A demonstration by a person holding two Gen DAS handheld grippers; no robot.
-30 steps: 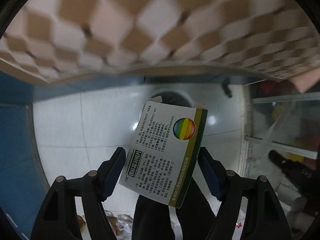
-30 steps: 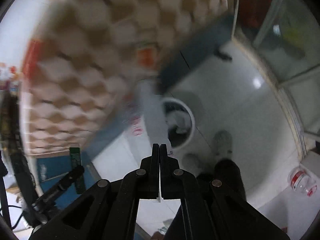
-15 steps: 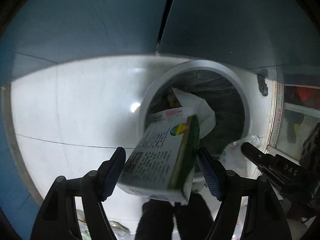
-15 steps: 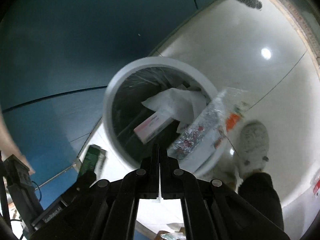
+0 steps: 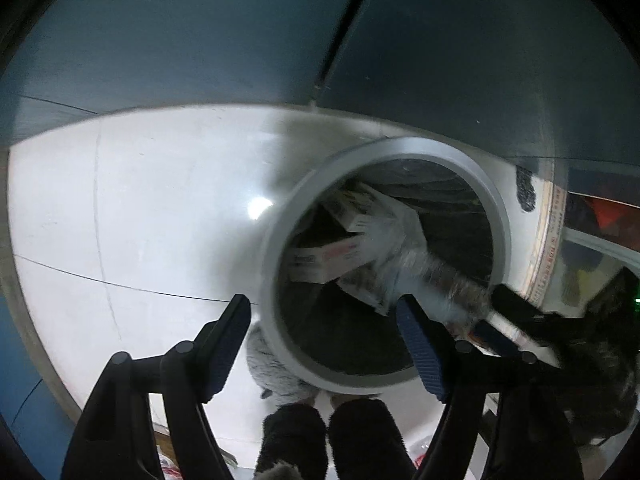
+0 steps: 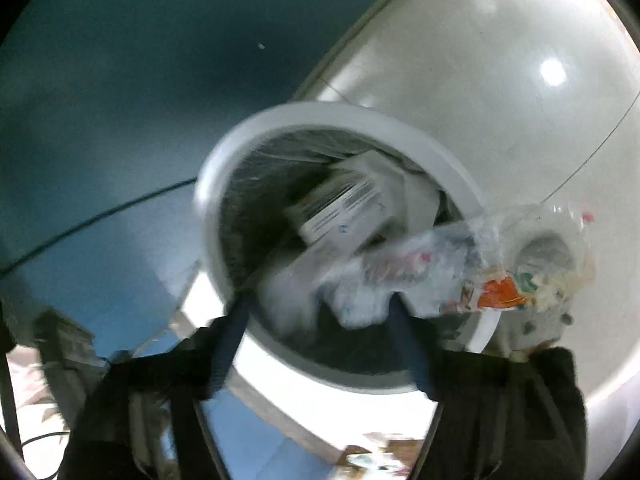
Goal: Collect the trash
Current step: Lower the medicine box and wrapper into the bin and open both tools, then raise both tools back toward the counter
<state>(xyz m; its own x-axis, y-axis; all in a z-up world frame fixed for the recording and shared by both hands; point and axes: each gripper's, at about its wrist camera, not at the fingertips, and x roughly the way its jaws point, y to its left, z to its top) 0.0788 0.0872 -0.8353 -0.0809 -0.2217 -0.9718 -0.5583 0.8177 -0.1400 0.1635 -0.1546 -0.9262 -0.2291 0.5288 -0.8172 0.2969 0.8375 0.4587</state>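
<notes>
A round white trash bin (image 5: 500,216) with a dark liner stands on the white floor, seen from above in both views (image 6: 224,152). Inside lie cardboard medicine boxes (image 5: 328,258) (image 6: 348,204) and white paper. My left gripper (image 5: 324,338) is open and empty above the bin's near rim. My right gripper (image 6: 320,320) is open over the bin; a clear plastic wrapper (image 6: 460,272) with red and orange print is in the air just past its fingers, over the bin's right rim. In the left wrist view the wrapper (image 5: 448,284) is a blurred streak.
A dark blue wall (image 5: 280,40) rises behind the bin. White tiled floor (image 5: 160,208) lies to the left. The person's grey shoe (image 5: 276,372) and dark trouser legs (image 5: 332,440) are beside the bin. A glass-fronted cabinet (image 5: 592,248) is at right.
The left gripper let go of the green-and-white box, which dropped into the bin. The right gripper opened from shut and released the plastic wrapper. Both moved closer to the bin.
</notes>
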